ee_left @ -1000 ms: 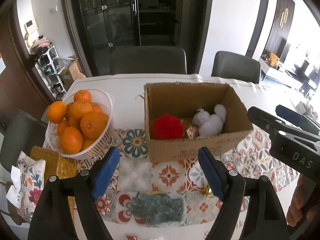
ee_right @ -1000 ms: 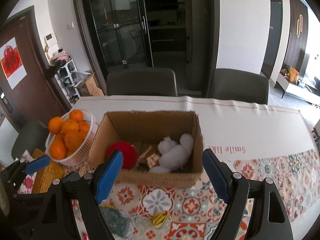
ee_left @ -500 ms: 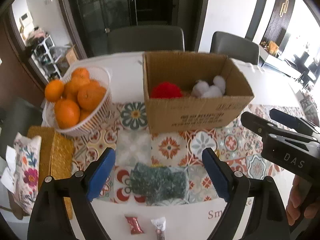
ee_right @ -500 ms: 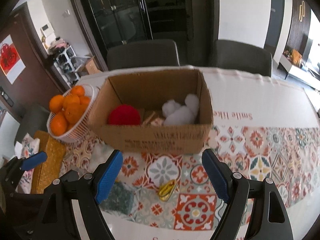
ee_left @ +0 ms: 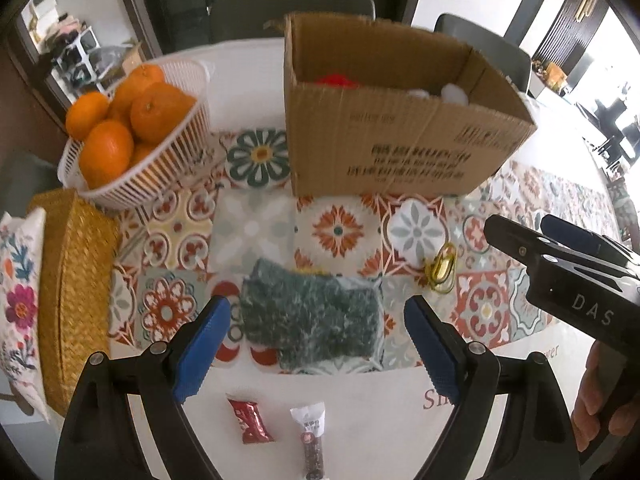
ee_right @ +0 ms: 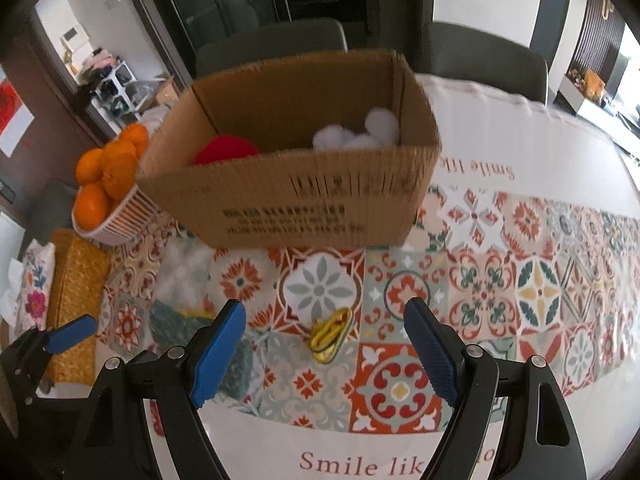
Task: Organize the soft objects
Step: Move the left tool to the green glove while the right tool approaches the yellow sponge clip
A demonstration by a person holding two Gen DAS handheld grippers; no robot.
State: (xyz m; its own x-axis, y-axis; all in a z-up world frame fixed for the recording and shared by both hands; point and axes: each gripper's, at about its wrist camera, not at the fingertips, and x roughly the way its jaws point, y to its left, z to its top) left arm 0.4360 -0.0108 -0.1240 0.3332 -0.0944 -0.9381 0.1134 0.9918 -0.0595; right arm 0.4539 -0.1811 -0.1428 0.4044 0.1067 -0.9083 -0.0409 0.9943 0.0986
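The cardboard box [ee_left: 400,128] stands on the desk [ee_right: 520,152] and serves as the landmark. Inside it lie a pom-pom [ee_right: 224,150] toward its left and a plush toy [ee_right: 360,132] toward its right. Left of the box sits a basket [ee_left: 160,164] of oranges [ee_left: 156,110], and nearer than the basket a woven mat [ee_left: 76,292]. In front of the box lies a fuzzy cloth [ee_left: 312,316], with a small clip [ee_right: 330,334] to its right. Nearer still than the cloth lie two snack packets [ee_left: 250,420].
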